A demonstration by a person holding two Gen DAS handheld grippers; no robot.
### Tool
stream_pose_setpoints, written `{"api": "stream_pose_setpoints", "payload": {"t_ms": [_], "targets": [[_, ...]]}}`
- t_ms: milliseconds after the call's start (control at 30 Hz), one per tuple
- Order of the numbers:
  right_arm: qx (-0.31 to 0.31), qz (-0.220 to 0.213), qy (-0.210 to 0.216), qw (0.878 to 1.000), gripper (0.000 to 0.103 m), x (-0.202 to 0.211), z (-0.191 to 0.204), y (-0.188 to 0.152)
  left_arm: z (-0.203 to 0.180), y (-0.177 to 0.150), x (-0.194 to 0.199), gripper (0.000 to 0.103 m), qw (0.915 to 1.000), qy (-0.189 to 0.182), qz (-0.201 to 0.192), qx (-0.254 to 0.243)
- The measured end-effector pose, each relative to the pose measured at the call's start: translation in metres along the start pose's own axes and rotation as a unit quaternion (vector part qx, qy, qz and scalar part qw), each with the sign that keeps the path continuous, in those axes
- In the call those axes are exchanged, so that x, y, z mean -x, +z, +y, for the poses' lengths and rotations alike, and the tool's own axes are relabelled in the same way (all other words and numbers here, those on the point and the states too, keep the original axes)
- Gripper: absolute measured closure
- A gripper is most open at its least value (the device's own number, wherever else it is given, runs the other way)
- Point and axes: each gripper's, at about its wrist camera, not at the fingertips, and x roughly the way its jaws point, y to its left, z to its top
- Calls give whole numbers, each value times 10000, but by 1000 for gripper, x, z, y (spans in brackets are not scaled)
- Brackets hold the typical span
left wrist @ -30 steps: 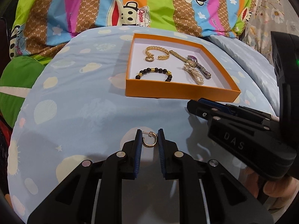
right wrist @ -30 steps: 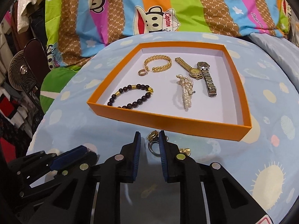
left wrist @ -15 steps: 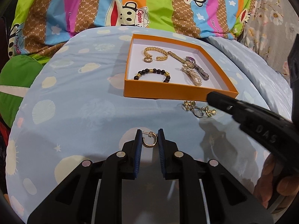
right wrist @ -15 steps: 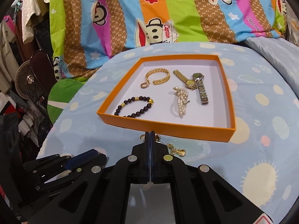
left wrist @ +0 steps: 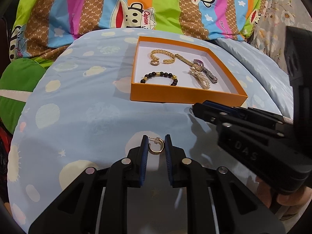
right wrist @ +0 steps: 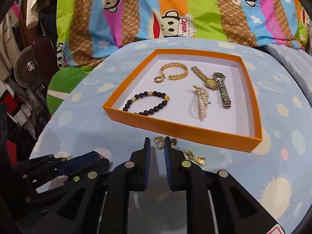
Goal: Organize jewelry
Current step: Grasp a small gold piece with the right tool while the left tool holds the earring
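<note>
An orange tray (left wrist: 187,94) (right wrist: 175,126) lies on the blue bedspread and holds a gold chain bracelet (right wrist: 174,71), a black bead bracelet (right wrist: 148,102), a pearl piece (right wrist: 201,101) and two watches (right wrist: 222,89). My left gripper (left wrist: 156,146) is shut on a gold hoop earring (left wrist: 155,147), low over the bedspread in front of the tray. My right gripper (right wrist: 157,146) is open around a gold ring (right wrist: 159,143) just in front of the tray. More small gold pieces (right wrist: 195,156) lie to its right. The right gripper also shows in the left wrist view (left wrist: 197,109).
A striped monkey-print quilt (right wrist: 175,9) rises behind the bedspread. A green cushion (left wrist: 17,89) lies at the left. A fan (right wrist: 27,66) and hanging clothes stand off the bed at the far left.
My right gripper was shut and drawn back half a second ago; now it is open and forward around the gold ring. My left gripper still holds the hoop earring in place.
</note>
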Motion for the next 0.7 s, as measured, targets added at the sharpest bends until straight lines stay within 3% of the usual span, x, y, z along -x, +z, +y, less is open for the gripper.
{"api": "stream_pose_setpoints", "payload": {"t_ms": [133,233,300,467,700], "targets": [[-1,91,-112,9999,89,-10,2,2,4,1,3,87,10000,-6,-31,50],[-69,66,-162,9998,100,-11,-1,0,5,1,4,87,10000,-5,-39,67],[-185,-30,-85,9998,100,-3,-5,-1,6,1,6,87,9999,-31,-37,88],[-458,-442,175,9978,100,38,-20,-1,6,7,13,87,9999,-104,-85,105],[-753,-1086,206,9910,100,95,-50,20,-1,27,25,87,9993,-272,-243,47]]}}
